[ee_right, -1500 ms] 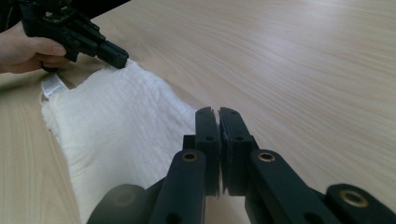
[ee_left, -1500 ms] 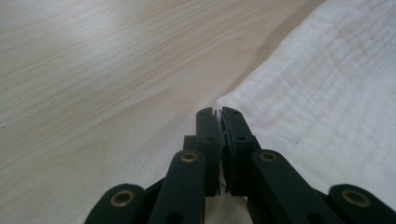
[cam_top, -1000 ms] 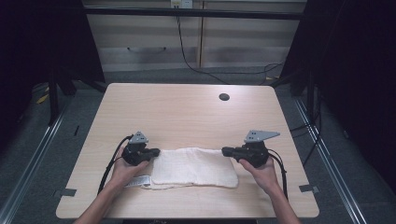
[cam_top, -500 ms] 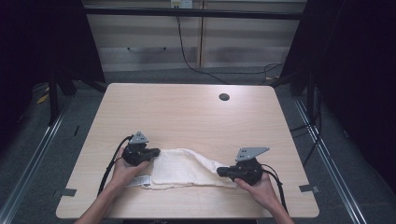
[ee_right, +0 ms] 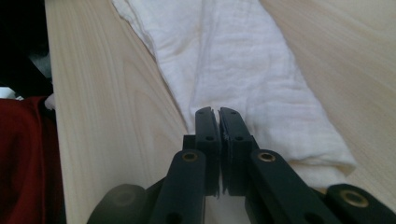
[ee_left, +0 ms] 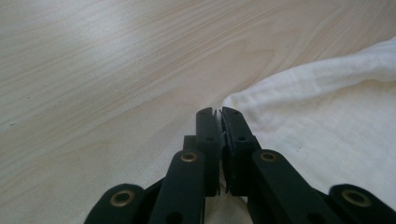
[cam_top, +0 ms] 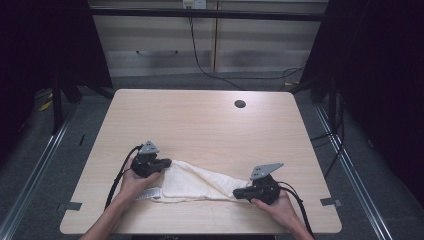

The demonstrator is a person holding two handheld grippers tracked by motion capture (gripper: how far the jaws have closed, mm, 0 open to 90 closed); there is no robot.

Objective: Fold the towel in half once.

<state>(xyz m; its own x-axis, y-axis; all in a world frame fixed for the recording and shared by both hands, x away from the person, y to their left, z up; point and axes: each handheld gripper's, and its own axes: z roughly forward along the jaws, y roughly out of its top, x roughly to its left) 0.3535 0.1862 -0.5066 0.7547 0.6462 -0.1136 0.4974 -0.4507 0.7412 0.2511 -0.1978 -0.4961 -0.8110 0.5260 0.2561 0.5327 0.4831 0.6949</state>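
The left gripper [cam_top: 159, 163] has its jaws pressed together on a corner of the white cloth [cam_top: 200, 182]; in the left gripper view [ee_left: 220, 114] a thin edge of fabric sits between the tips. The right gripper [cam_top: 243, 193] is likewise clamped, its jaws nearly touching, with the cloth pinched at its other end, as the right gripper view [ee_right: 218, 114] suggests. A hand [cam_top: 132, 182] holds each tool from the near side.

The cloth lies on the table [cam_top: 200, 125] between the two grippers, near the table's front edge, bunched into a long, loosely folded band that narrows toward the right gripper. It looks light, soft and limp, with a woven, gauzy texture that should grip well rather than slip. It will sag and fold wherever it is unsupported, so corners and hems are probably the best places to hold; pinching the middle would likely gather several layers.

The table is pale wood grain, smooth and bare apart from the cloth, with a small round hole [cam_top: 240, 104] toward its far right. Beyond the table's far edge are cables [cam_top: 210, 67] on a grey floor, a low panelled wall, and dark curtains to both sides.
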